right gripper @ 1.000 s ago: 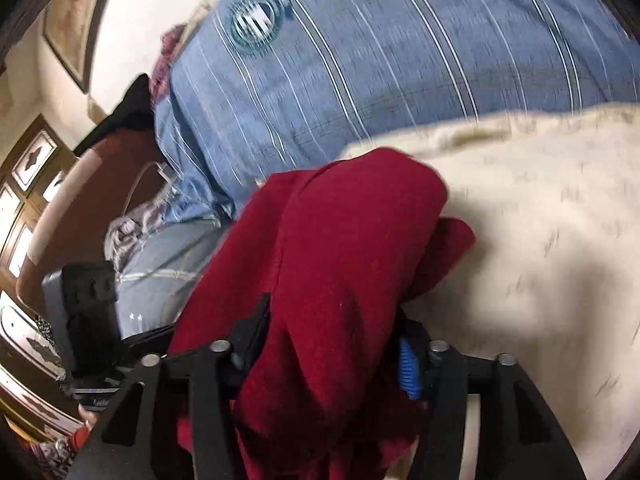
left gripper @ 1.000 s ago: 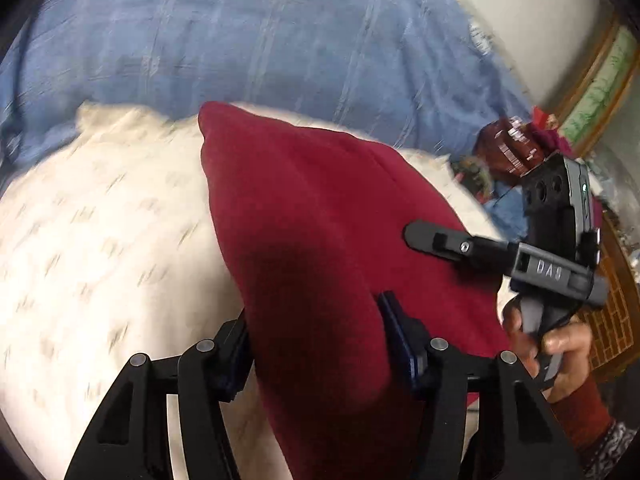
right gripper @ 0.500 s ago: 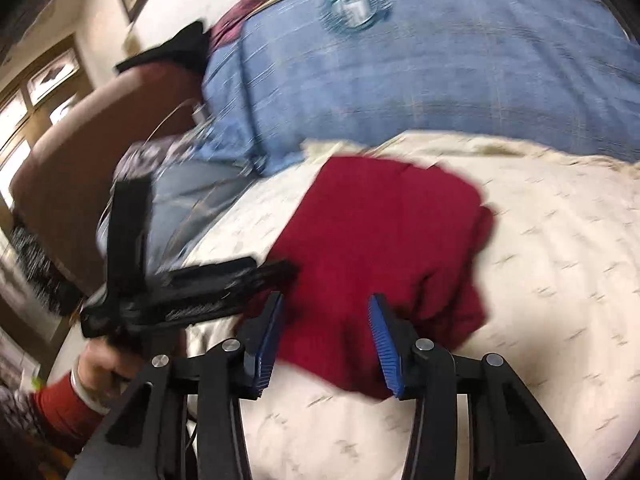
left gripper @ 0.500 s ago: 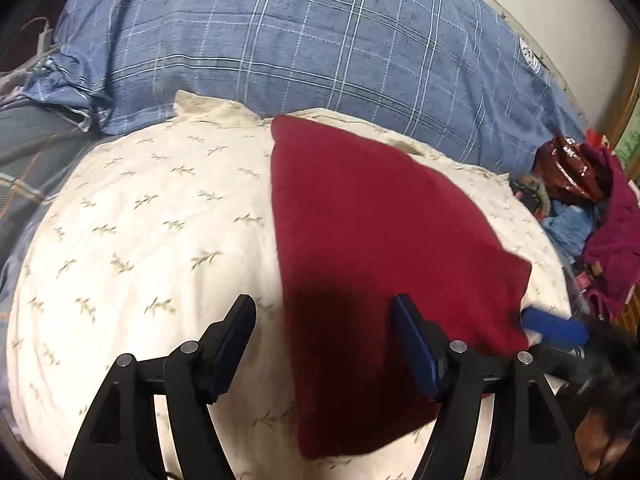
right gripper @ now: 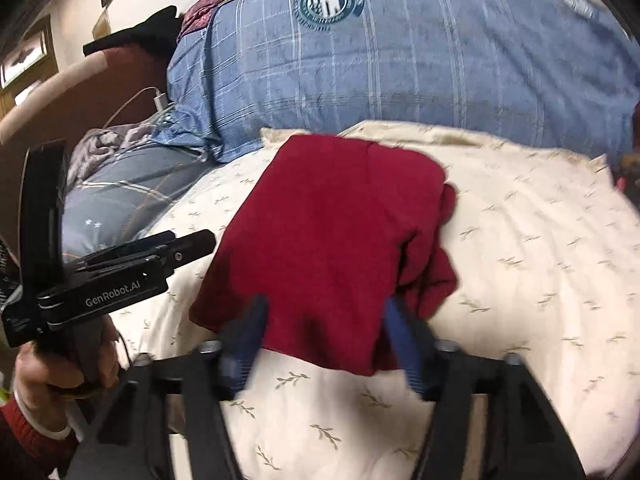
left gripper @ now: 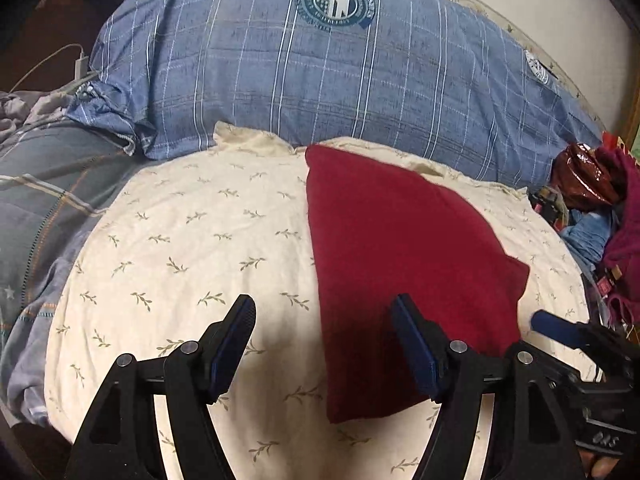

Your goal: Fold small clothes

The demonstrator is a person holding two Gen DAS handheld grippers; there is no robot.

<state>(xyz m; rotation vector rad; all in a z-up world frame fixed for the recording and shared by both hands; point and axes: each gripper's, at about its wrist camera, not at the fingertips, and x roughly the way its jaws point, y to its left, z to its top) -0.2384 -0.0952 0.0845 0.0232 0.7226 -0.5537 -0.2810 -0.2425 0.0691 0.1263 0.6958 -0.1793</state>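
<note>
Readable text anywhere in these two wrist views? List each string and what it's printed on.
"GenRobot.AI": white lettering on the side of the left gripper's body, right wrist view.
Upside-down characters, roughly "0AS" or "DAS", uncertain: on the right gripper's body, left wrist view.
Round crest on the blue plaid pillow: ring lettering too small to read in either view.
Second emblem near that pillow's right end: illegible.
Red garment: no text visible.
</note>
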